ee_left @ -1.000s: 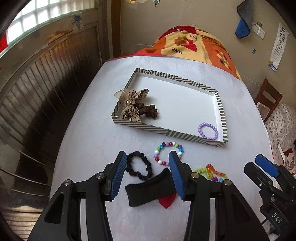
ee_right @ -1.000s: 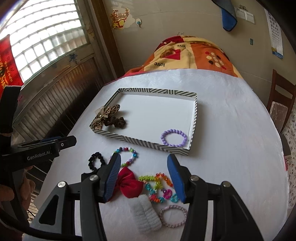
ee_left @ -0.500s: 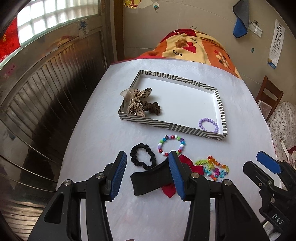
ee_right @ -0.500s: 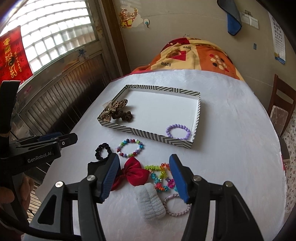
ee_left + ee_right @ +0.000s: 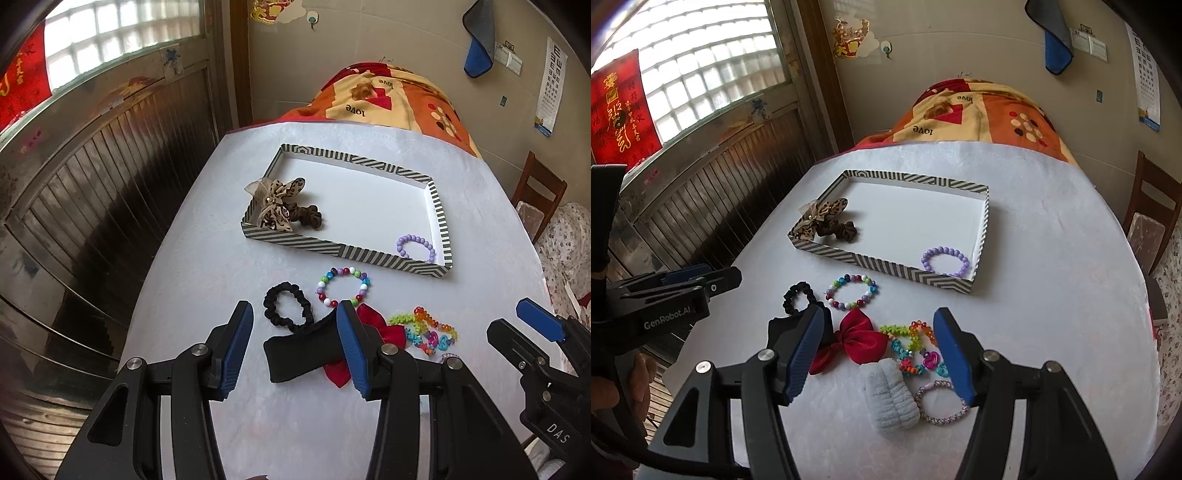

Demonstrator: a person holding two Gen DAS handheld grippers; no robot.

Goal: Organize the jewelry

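Observation:
A striped tray (image 5: 347, 251) on the white table holds a leopard bow (image 5: 275, 199), a brown scrunchie (image 5: 306, 216) and a purple bead bracelet (image 5: 415, 245). In front of it lie a multicoloured bead bracelet (image 5: 343, 288), a black scrunchie (image 5: 286, 308), a black band (image 5: 303, 350), a red bow (image 5: 862, 341), a colourful plastic chain (image 5: 912, 347), a pale fluffy scrunchie (image 5: 890, 398) and a pink braided bracelet (image 5: 942, 402). My left gripper (image 5: 294, 312) hovers open over the black band. My right gripper (image 5: 879, 317) is opening above the red bow and chain, gripping nothing.
The table's left edge (image 5: 162, 258) drops toward a dark slatted wall and window. An orange patterned blanket (image 5: 979, 114) lies beyond the far end. A wooden chair (image 5: 1152, 221) stands at the right. A hand (image 5: 639, 376) holds the left gripper's handle.
Both grippers drew back a little from the tray, so more of the room shows. The right jaws have spread wider. The items on the table have not moved.

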